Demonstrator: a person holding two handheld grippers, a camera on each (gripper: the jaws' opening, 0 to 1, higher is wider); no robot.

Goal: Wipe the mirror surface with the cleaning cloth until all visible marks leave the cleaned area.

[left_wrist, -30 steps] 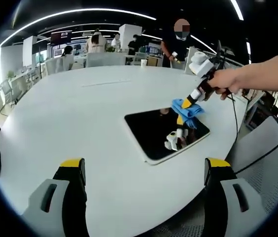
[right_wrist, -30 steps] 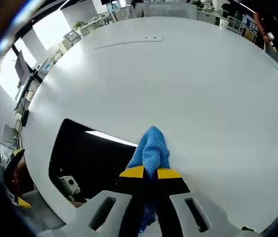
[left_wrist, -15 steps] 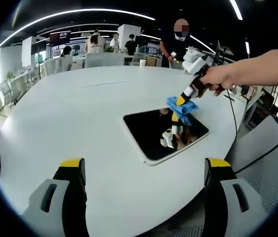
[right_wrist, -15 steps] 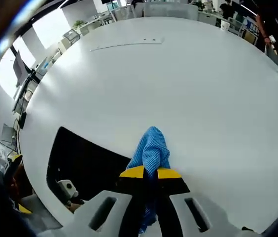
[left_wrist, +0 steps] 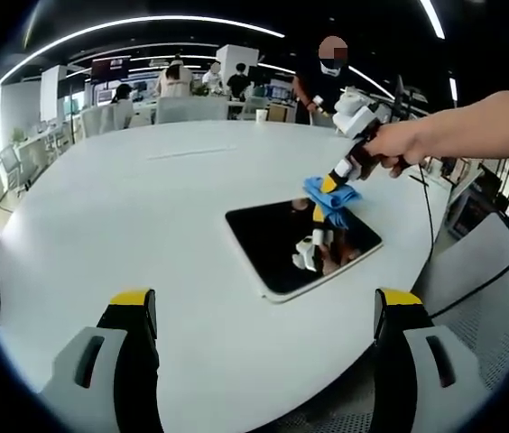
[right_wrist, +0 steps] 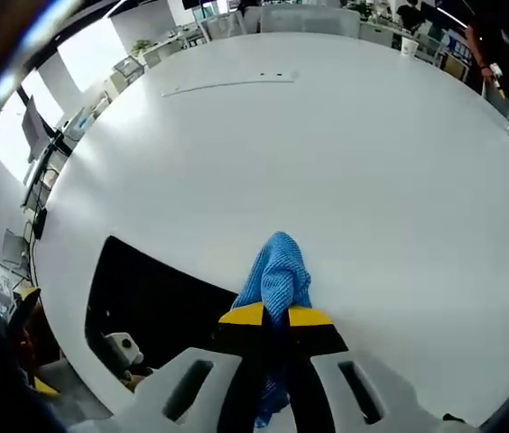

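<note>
The right gripper [right_wrist: 275, 316] clamped the blue cloth [right_wrist: 278, 267] at the mirror's [left_wrist: 301, 242] two-o'clock corner on the white table [left_wrist: 128, 207], while the left gripper view alone showed the left gripper [left_wrist: 263, 311] spread wide, empty, at six o'clock.

Ahead of the left hand-held gripper [left_wrist: 259, 316] the white bench [left_wrist: 128, 207] lies open up to the mirror [left_wrist: 301, 244]. Beyond it, the right hand-held gripper [left_wrist: 334, 180] with its blue cloth [left_wrist: 328, 197] blocks the mirror's far corner.

Dark mirror [left_wrist: 283, 244] lies flat; blue cloth [left_wrist: 330, 197] bunched on its edge.
</note>
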